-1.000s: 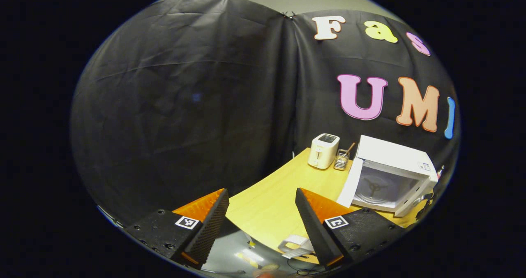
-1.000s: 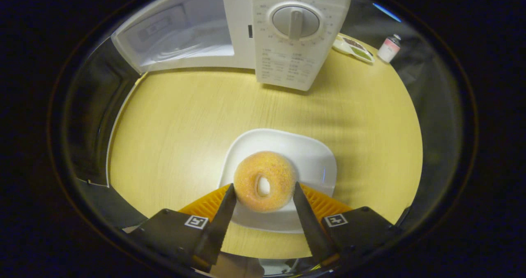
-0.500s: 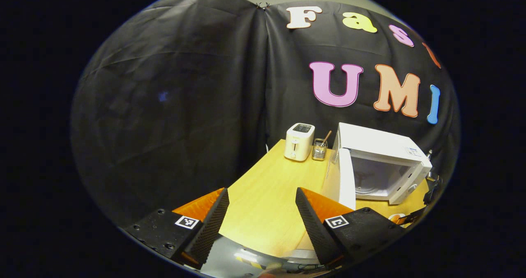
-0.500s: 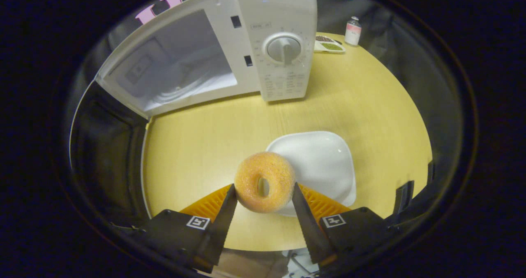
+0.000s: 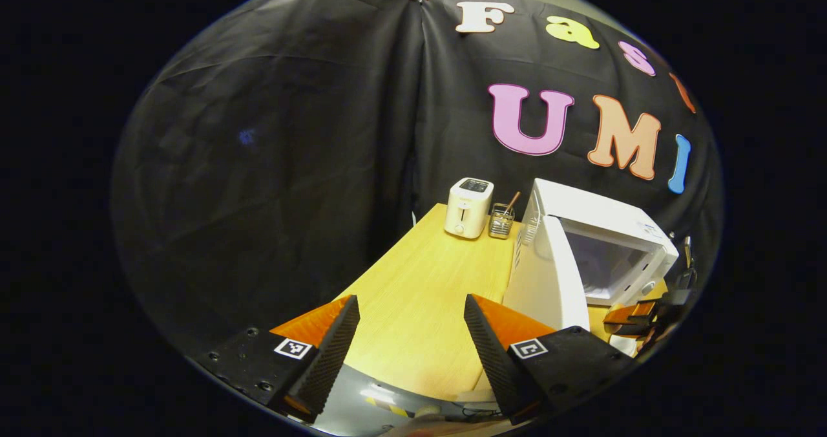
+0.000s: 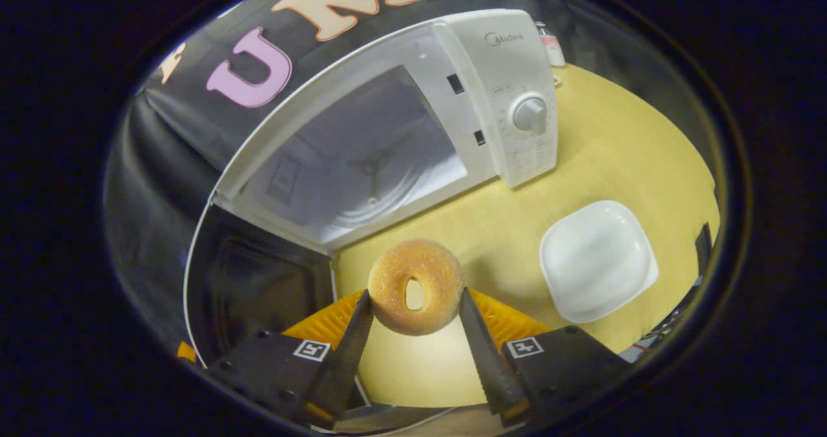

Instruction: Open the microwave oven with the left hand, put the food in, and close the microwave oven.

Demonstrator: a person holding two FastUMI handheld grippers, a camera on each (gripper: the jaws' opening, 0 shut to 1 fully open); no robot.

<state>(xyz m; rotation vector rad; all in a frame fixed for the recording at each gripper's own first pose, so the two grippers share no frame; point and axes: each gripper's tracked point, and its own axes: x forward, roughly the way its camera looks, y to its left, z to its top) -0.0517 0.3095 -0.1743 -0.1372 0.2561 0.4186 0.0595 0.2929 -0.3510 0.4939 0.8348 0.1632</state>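
Worktop [image 5: 413, 301]: pale yellow wood grain, rounded front edge, black cloth wall close behind and to the side. At the back edge, a white toaster [image 5: 469, 207] with a small wire holder [image 5: 501, 221] just beside it. Microwave [image 6: 497, 94] stands near the back, white, dial on its panel; door [image 6: 258, 288] swung open toward the front, dark window. Cavity lit pale, glass turntable [image 6: 371, 194] visible inside. From the left tool view the door [image 5: 546, 278] shows edge-on, white.

White square plate [image 6: 597, 259] bare, near the front edge, right of the microwave's panel. Small bottle [image 6: 549, 42] at the far edge behind the microwave.

Doughnut [image 6: 417, 286]: golden-orange, sugar-grained, hole upright facing the camera. Held off the worktop in front of the open cavity, gripped on both sides by the right tool [image 6: 413, 333].

Left tool [image 5: 410, 340] wide apart, holding nothing, over the worktop's front edge. Right tool [image 5: 636, 317] also seen at far right beside the door.
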